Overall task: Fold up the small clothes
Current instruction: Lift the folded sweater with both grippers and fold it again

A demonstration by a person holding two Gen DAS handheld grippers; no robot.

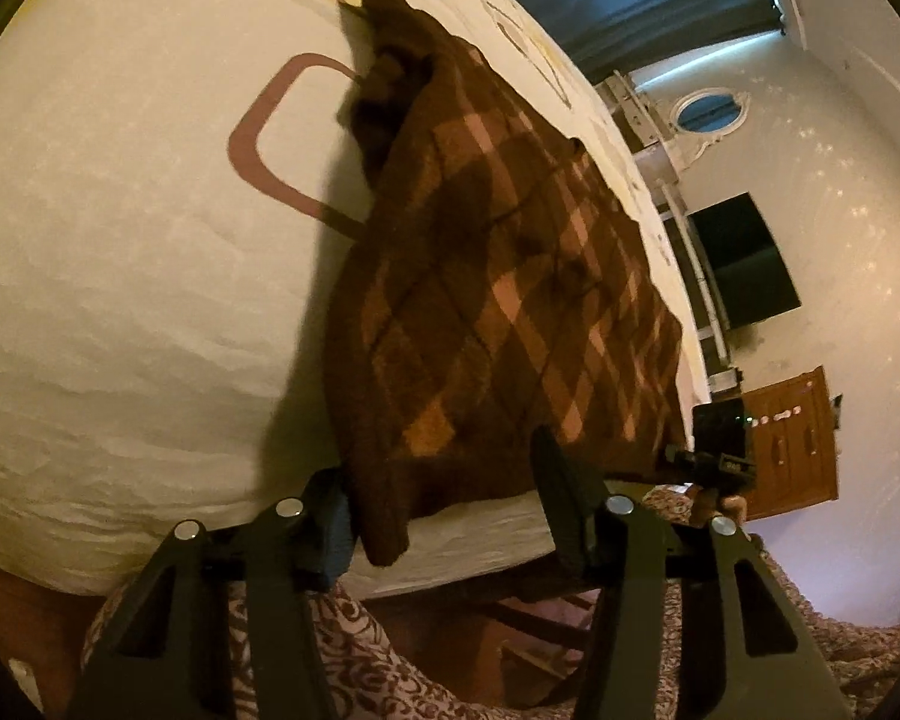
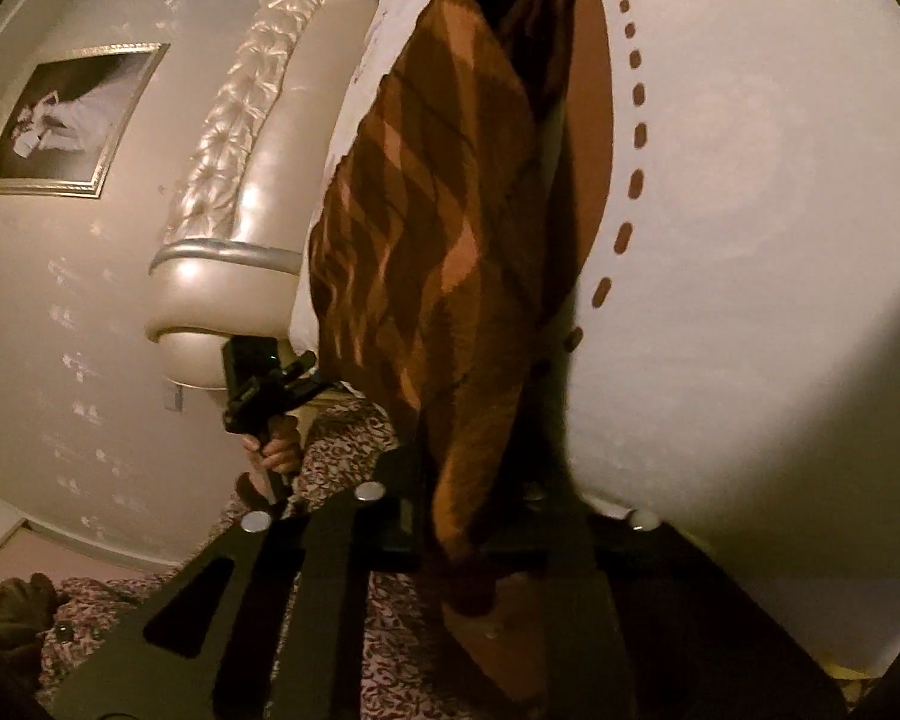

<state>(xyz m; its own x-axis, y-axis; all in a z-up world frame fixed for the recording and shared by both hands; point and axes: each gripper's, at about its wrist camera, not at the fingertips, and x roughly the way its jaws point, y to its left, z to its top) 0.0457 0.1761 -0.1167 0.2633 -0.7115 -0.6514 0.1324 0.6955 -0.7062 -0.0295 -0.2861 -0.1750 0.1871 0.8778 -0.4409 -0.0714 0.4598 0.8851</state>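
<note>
A brown sweater with a tan diamond check [image 1: 498, 276] lies on the cream bedspread [image 1: 120, 276]. Its near hem hangs between the fingers of my left gripper [image 1: 444, 516]. The jaws stand wide apart around the hem corner, not pressing it. In the right wrist view the same sweater [image 2: 438, 228] drapes down between the fingers of my right gripper [image 2: 480, 516]. The cloth covers the fingertips, so the jaw state is hidden. The right gripper also shows in the left wrist view [image 1: 720, 444], at the sweater's other near corner.
The bedspread has brown printed outlines [image 1: 258, 144] and a dotted line [image 2: 636, 138]. A padded headboard [image 2: 240, 192] and framed picture [image 2: 66, 120] stand to the left. A dark TV [image 1: 744, 264] and wooden dresser [image 1: 792, 438] are by the wall. A patterned garment of the person [image 1: 390, 672] is below.
</note>
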